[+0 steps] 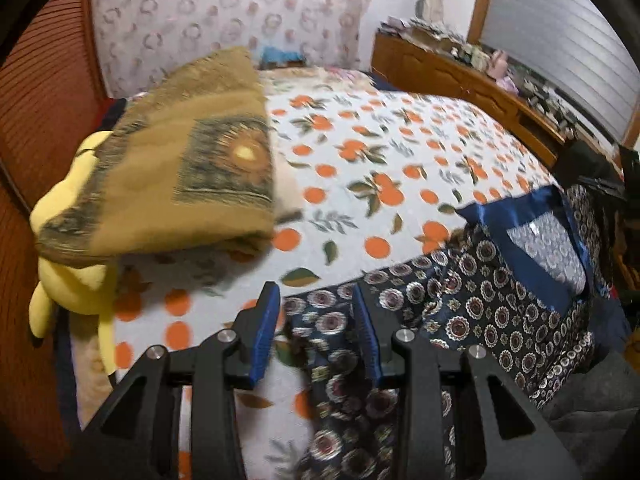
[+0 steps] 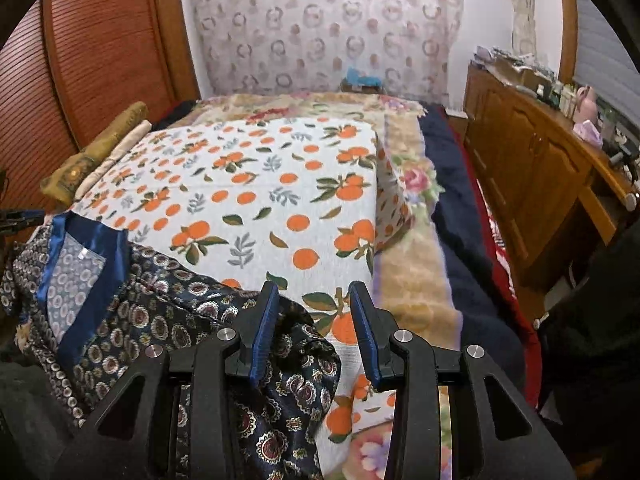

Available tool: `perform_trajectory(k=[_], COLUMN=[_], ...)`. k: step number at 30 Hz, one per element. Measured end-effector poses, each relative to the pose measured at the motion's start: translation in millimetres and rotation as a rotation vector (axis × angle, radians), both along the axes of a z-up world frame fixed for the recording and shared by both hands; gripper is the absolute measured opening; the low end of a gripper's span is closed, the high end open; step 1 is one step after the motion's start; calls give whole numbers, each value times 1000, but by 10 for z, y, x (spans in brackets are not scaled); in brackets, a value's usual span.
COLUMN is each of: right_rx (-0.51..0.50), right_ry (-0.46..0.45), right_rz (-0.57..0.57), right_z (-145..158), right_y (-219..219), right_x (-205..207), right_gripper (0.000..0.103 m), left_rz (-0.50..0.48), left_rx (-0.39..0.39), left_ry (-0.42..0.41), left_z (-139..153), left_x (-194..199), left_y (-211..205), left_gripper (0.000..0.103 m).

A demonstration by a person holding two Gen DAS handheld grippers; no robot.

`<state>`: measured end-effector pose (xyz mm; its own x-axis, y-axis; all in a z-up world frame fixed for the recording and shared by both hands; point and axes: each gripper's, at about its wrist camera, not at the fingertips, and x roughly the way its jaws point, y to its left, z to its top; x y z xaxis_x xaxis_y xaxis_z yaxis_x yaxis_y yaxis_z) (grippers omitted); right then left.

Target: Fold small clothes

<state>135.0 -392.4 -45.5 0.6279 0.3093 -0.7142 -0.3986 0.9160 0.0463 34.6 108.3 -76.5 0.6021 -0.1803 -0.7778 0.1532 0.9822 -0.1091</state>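
A dark navy satin garment (image 1: 472, 300) with round medallion print and a plain blue neckband (image 1: 520, 224) lies at the near edge of the bed on an orange-fruit print sheet (image 1: 380, 152). My left gripper (image 1: 316, 296) is open, its jaws on either side of the garment's left edge. In the right wrist view the same garment (image 2: 160, 320) lies at lower left, neckband (image 2: 80, 248) to the left. My right gripper (image 2: 314, 294) is open, its jaws over the garment's right edge and the sheet (image 2: 260, 192).
A folded olive-brown blanket (image 1: 180, 172) rests on a yellow plush toy (image 1: 72, 264) at the left of the bed. A wooden cabinet (image 2: 532, 168) with clutter runs along the right. A ribbed wooden headboard (image 2: 100, 60) is at the left. A floral blanket (image 2: 412, 272) and dark bedding lie at the bed's right side.
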Motion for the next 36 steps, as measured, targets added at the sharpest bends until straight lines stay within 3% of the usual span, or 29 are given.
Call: perform_trajectory(k=[6,14,23,31,36], right_rx=[-7,-3,11,-42,-73], right_ry=[43,17,-89,1,97], right_rz=[4,-7,-58,6,-17], right_z=[-150,-124,237,-53,-271], right_y=[71,132,63,318,294], right_x=[-74,-194,-268,-109,25], right_gripper=[37,46,50,51,51], left_rz=[7,21,24,25,27], left_rx=[86,57,38,33,35], left_ry=[51,54,43,40,39], left_z=[-176,-226,-231,-237,-241], left_x=[33,28,8,13,3], left_y=[-112,-72,-30,-31,-35], left_gripper=[36,36,37,37,37])
